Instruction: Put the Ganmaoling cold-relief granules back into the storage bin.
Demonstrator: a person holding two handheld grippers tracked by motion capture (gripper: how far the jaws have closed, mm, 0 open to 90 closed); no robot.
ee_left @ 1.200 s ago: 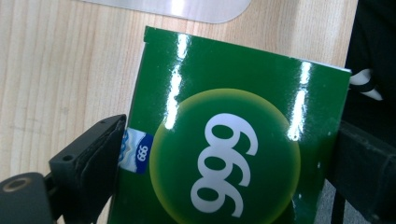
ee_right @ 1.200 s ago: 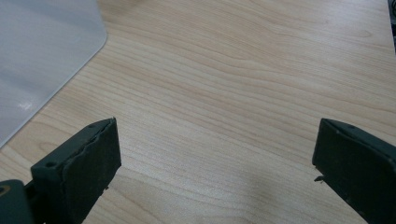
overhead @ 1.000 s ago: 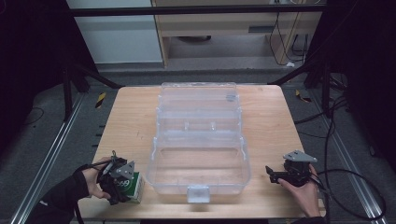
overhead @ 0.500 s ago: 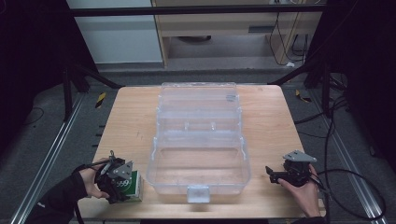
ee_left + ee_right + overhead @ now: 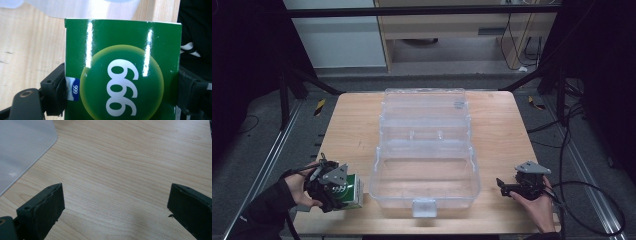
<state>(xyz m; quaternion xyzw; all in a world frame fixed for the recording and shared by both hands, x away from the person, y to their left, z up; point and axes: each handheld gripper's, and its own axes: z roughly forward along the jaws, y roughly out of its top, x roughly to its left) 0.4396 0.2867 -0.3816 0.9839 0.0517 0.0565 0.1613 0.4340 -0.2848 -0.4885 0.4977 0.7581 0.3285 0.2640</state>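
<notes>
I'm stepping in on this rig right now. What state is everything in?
Left tongs: jaws have just been closing, now clamped on the green box at the table's near left, beside the clear case.
Right tongs: open, nothing between them, above bare wood right of the case.
Done: box gripped.
Left: likely placing the box into the open case; its near tray looks unfilled.

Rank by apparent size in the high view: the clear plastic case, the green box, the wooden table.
1. wooden table
2. clear plastic case
3. green box, partly hidden by the left tool gripping it
</notes>
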